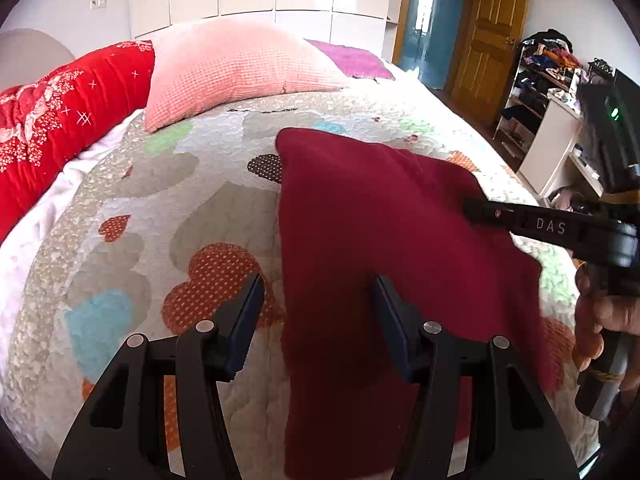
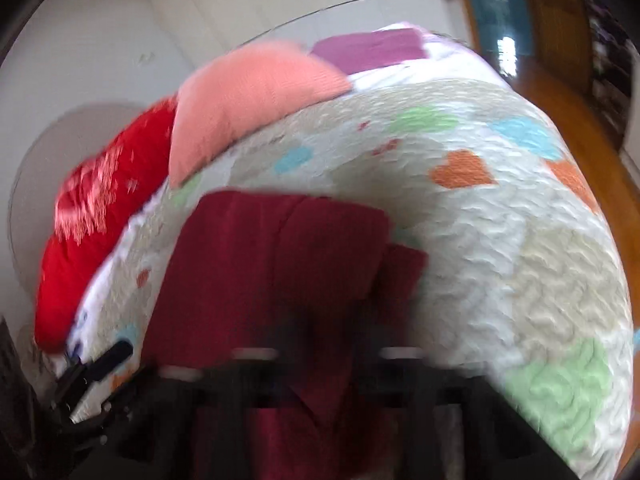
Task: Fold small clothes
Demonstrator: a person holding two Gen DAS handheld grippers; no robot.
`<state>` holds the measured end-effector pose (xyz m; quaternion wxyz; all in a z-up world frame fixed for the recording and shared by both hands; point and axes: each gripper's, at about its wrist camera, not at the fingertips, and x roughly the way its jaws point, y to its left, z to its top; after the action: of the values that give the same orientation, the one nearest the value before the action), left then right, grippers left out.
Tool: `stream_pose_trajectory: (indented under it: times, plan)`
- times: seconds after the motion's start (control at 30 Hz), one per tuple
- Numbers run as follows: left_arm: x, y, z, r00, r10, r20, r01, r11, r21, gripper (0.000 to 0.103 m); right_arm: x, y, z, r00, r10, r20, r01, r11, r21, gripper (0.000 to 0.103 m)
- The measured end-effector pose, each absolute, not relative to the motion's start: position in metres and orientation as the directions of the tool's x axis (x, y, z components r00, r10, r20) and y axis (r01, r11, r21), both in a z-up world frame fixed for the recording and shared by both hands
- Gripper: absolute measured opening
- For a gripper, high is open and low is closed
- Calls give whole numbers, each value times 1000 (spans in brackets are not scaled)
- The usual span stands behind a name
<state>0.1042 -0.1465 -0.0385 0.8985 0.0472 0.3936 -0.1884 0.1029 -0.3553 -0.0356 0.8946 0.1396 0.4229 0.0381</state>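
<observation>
The left gripper [image 1: 318, 300] stands with its jaws wide apart above the bed, one blue-padded finger [image 1: 250, 320] over the quilt [image 1: 192, 208] and the other over the near left edge of the dark red garment [image 1: 380, 220], pressing on nothing. The right gripper [image 1: 470, 205] comes in from the right side, held by a hand [image 1: 608, 320], with its black tip lying on the garment's right part; in its own blurred view the jaws are smeared, but they are clenched nearly together, and whether cloth is caught between them I cannot tell. The garment lies flat on the heart-patterned quilt, a smaller flap of it showing at its right side in the right wrist view. Beyond it a pink pillow [image 1: 236, 68] leans at the head of the bed, with a red flowered blanket [image 1: 60, 120] rolled along the left and a purple cushion [image 1: 352, 60] behind. Farther right, open white shelves [image 1: 536, 92] hold heaps of mixed clothes, beside a wooden door [image 1: 492, 28].
</observation>
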Motion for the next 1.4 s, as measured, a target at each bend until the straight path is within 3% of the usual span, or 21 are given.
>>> stream_pose_trajectory:
  times: [0.17,0.4,0.53,0.67,0.77,0.87,0.93,1.0,1.23,1.4]
  plan:
    - [119,-157,-51,601,-312,-736,362,927,-97,67,126,-344,-41,642,8,-766,75,995,73,9]
    - [117,-155,-53,607,-308,-733,342,933,-109,69,97,-357,-15,679,71,-731,77,983,167,10]
    - [114,-154,-51,604,-305,-736,337,935,-111,69,59,-329,-7,699,169,-695,-31,978,207,13]
    - [105,-155,-46,603,-296,-741,345,934,-93,68,53,-319,-46,650,88,-755,10,992,125,13]
    - [94,-155,-41,625,-274,-731,353,934,-49,68,46,-321,-42,663,104,-741,21,987,158,13]
    - [87,-151,-36,629,-274,-728,347,936,-52,68,36,-322,-25,686,124,-717,15,983,184,19]
    - [84,-149,-35,631,-273,-726,343,938,-55,68,25,-322,-18,704,140,-696,8,979,205,30]
    - [82,-148,-35,630,-269,-728,342,938,-50,68,17,-321,-15,713,159,-683,-1,974,225,35]
    - [78,-146,-36,625,-263,-735,335,941,-52,68,14,-315,-51,649,102,-754,38,985,167,35]
    - [78,-144,-36,616,-272,-739,328,942,-72,68,8,-324,-47,668,143,-730,43,972,230,37]
